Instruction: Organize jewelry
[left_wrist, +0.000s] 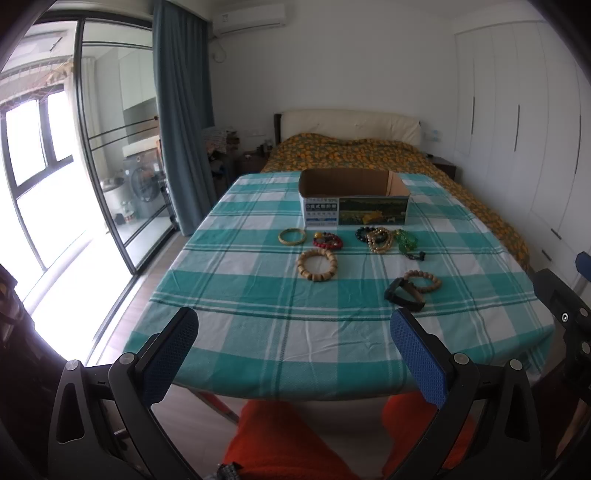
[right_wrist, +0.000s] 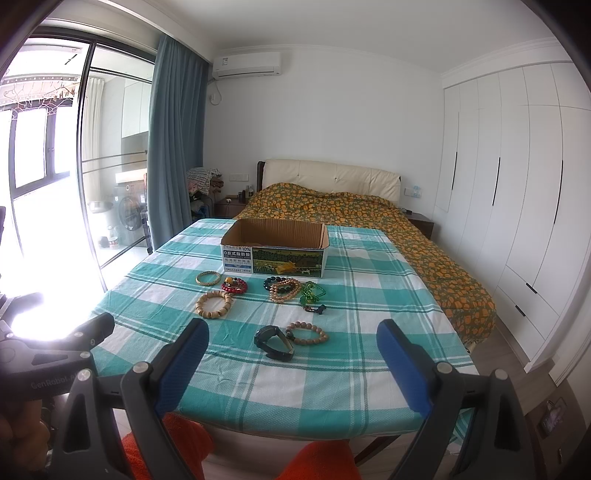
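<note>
Several bracelets lie on a teal checked tablecloth (left_wrist: 258, 332) in front of an open cardboard box (left_wrist: 354, 197), which also shows in the right wrist view (right_wrist: 275, 251). Nearest are a black watch (right_wrist: 275, 341) and a brown bead bracelet (right_wrist: 307, 332). Farther off lie a large wooden bead bracelet (left_wrist: 317, 264), a gold bangle (left_wrist: 292, 235), a red bead bracelet (left_wrist: 328, 240), a dark and tan bead pile (left_wrist: 376, 238) and green beads (left_wrist: 406, 240). My left gripper (left_wrist: 295, 350) and right gripper (right_wrist: 291, 354) are open and empty, held at the table's near edge.
A bed with an orange-patterned cover (right_wrist: 369, 210) stands behind the table. White wardrobes (right_wrist: 517, 184) line the right wall. A glass sliding door (left_wrist: 110, 166) and blue curtain (left_wrist: 184, 110) are at the left. Orange-clad legs (left_wrist: 295, 443) show below the table edge.
</note>
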